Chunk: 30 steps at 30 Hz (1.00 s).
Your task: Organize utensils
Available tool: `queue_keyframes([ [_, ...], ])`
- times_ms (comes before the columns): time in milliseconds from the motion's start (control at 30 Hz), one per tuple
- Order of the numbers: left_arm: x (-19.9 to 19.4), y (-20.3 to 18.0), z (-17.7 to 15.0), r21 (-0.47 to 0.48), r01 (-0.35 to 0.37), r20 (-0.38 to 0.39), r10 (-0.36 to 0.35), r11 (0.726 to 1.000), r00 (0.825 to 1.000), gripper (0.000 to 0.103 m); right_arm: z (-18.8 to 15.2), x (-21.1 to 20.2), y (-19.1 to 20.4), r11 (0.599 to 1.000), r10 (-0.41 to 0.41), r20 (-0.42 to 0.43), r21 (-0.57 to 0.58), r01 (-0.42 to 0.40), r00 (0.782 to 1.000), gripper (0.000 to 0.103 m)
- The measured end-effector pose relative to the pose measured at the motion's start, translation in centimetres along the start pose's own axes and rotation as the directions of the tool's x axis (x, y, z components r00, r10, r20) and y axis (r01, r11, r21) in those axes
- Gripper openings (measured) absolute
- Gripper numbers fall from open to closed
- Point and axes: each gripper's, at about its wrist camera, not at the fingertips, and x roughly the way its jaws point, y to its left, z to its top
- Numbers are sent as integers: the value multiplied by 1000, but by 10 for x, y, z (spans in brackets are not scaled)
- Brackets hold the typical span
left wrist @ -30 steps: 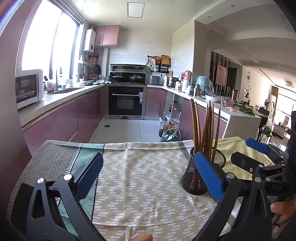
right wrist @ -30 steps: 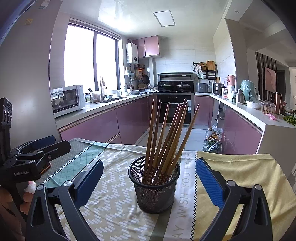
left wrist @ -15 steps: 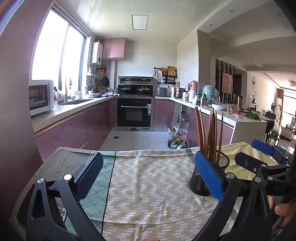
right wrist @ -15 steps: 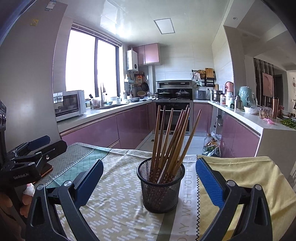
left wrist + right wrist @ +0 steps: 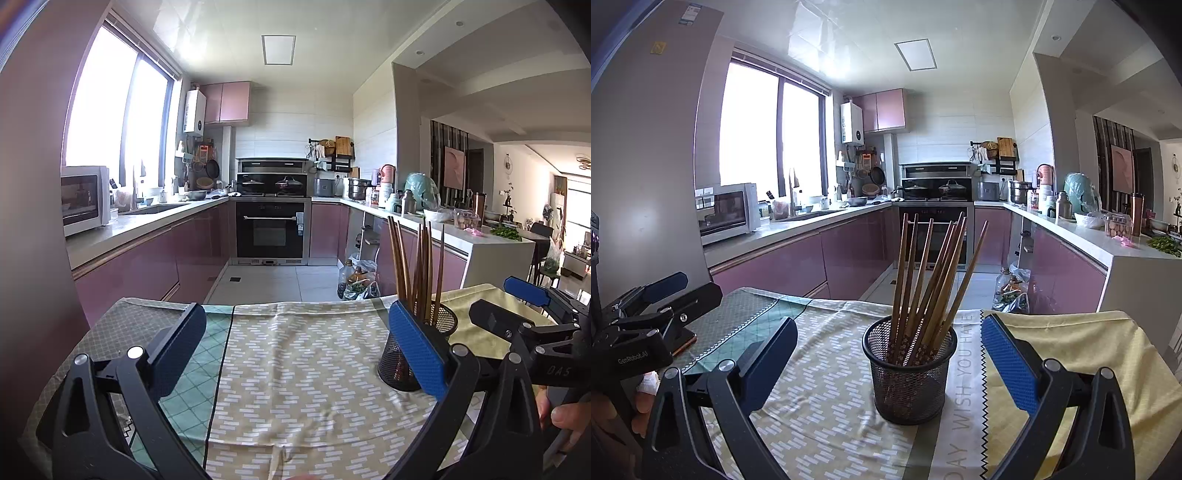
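A black mesh cup (image 5: pixel 909 373) stands upright on the table and holds several brown wooden chopsticks (image 5: pixel 925 273) that fan upward. It sits straight ahead of my right gripper (image 5: pixel 888 360), which is open and empty, its blue pads wide apart and nearer to me than the cup. In the left wrist view the cup (image 5: pixel 397 363) is at the right, partly behind the right finger. My left gripper (image 5: pixel 295 356) is open and empty over bare cloth, left of the cup.
A patterned cloth (image 5: pixel 303 373) with a green section (image 5: pixel 192 391) at left and a yellow section (image 5: pixel 1082 365) at right covers the table. Past its far edge lie the kitchen floor, purple cabinets (image 5: pixel 857 254) and an oven (image 5: pixel 271 232).
Both views have drawn back and tilted up a little; the cup sits slightly lower and farther in each frame. Both grippers stay open and empty.
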Motion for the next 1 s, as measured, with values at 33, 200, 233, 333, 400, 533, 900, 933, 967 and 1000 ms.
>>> queue_keyframes([
  [33, -1, 0, 0, 0, -2, 1, 2, 1000, 1000, 97, 0, 0, 0, 1000, -1, 1, 0, 1, 1000, 97],
  [200, -1, 1, 0, 2, -4, 1, 4, 1000, 1000, 97, 0, -2, 0, 1000, -10, 10, 2, 10, 1000, 97],
  [233, -1, 0, 0, 0, -3, 1, 3, 1000, 1000, 97, 1, -3, -1, 1000, -11, 11, 2, 11, 1000, 97],
  [333, -2, 1, 1, -1, -4, 0, 4, 1000, 1000, 97, 2, -4, -1, 1000, -17, 16, 2, 17, 1000, 97],
  [400, -2, 1, 0, 0, -6, 1, 6, 1000, 1000, 97, 2, -4, -1, 1000, -18, 18, 3, 18, 1000, 97],
  [533, -2, 1, 0, 1, -6, 1, 6, 1000, 1000, 97, 3, -5, 0, 1000, -20, 21, 1, 20, 1000, 97],
  [900, -3, 1, 0, 0, -8, 1, 8, 1000, 1000, 97, 3, -6, 1, 1000, -19, 23, 0, 19, 1000, 97],
  [933, -3, 2, 0, 1, -9, 1, 9, 1000, 1000, 97, 4, -6, 1, 1000, -19, 23, -1, 19, 1000, 97],
  [967, -3, 1, 0, 0, -8, 0, 8, 1000, 1000, 97, 4, -5, 2, 1000, -19, 23, 0, 19, 1000, 97],
  [1000, -4, 1, 0, 0, -8, 1, 8, 1000, 1000, 97, 4, -5, 3, 1000, -18, 23, 1, 18, 1000, 97],
])
